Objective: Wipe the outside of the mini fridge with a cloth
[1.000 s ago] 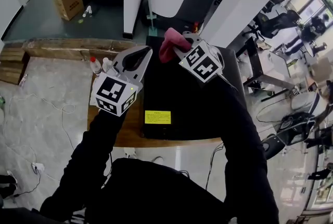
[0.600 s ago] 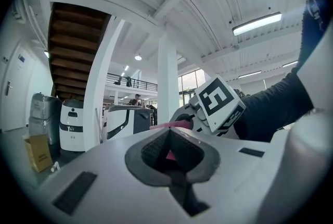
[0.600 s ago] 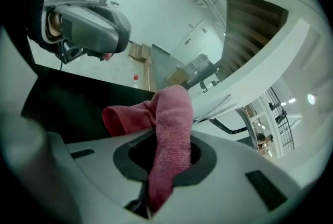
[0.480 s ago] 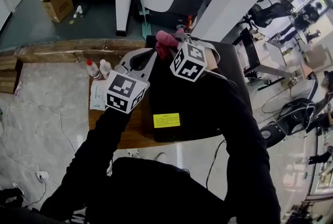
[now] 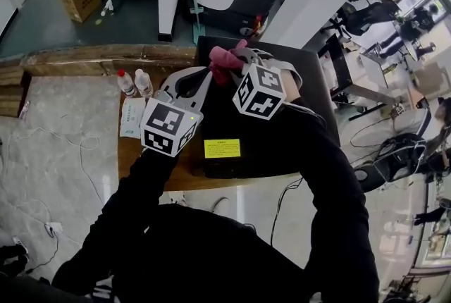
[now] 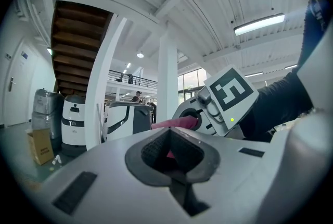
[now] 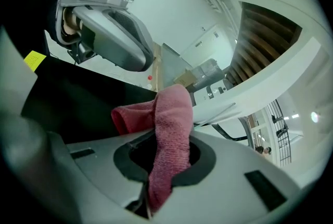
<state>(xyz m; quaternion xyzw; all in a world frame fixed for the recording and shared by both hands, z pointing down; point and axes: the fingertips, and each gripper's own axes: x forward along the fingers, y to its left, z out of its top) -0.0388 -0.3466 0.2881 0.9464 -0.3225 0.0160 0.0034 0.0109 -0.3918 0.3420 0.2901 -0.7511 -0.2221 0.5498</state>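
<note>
Right gripper view shows the right hand-held gripper [image 7: 162, 165] with its jaws closed on a fold of the pink cloth [image 7: 169, 113]. The cloth runs up through the gap and bunches out in front of the tips. That bunch hangs at the far edge of the mini fridge [image 7: 78, 98], whose black top fills the left of the view; whether it presses on the surface or sits just clear I cannot tell.

From the head view, the right hand-held gripper [image 5: 236, 67] sits over the far end of the mini fridge [image 5: 217, 122], and the cloth [image 5: 224, 59] pokes out past it near the far left corner of the top. The left hand-held gripper [image 5: 204, 75] hovers above the fridge's left edge, just beside the right one. Its jaws are together and nothing is between them; the pink seen through their opening in the left gripper view is the cloth in the other gripper, beyond it.

I judge the step in hand to be wiping the top panel, at or near its far end. The next move calls for pressing the bunch flat on the panel and drawing it across or back toward the yellow sticker [image 5: 222, 148] at the near edge, keeping the grip firm so the cloth does not slip out.

Left of the fridge, on the wooden worktop [image 5: 151, 171], stand two small bottles [image 5: 134, 82].
</note>
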